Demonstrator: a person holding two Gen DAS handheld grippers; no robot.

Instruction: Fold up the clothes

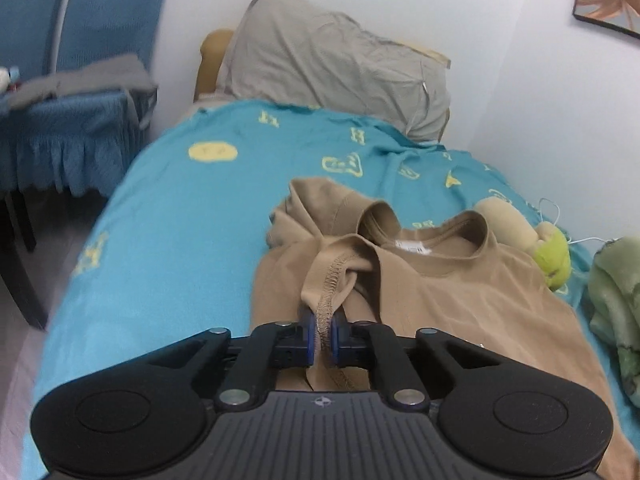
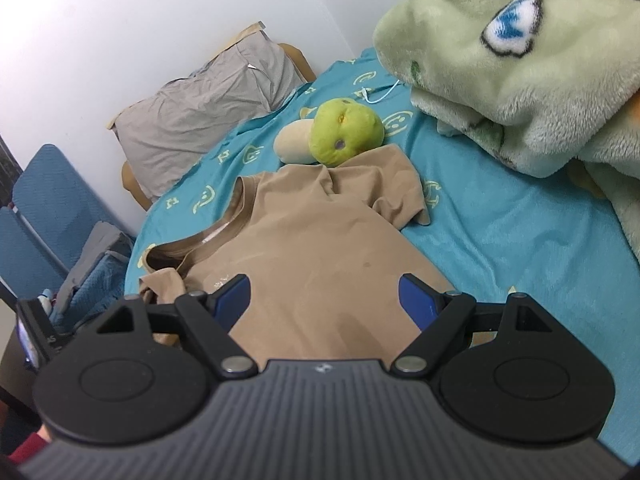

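A tan T-shirt (image 1: 460, 296) lies on the teal bed sheet (image 1: 168, 240), collar toward the pillow. My left gripper (image 1: 321, 330) is shut on a stitched hem edge of the shirt (image 1: 326, 304), lifted and pulled over the shirt's body near its left side. In the right wrist view the same T-shirt (image 2: 304, 248) lies spread, one sleeve (image 2: 396, 196) out to the right. My right gripper (image 2: 324, 300) is open and empty, its blue pads (image 2: 416, 300) hovering over the shirt's middle.
A grey pillow (image 1: 336, 68) leans on the wall at the bed's head. A green and cream plush toy (image 2: 340, 132) lies by the shirt's shoulder. A fluffy green blanket (image 2: 520, 64) is heaped at the right. A blue chair (image 1: 68, 120) stands left of the bed.
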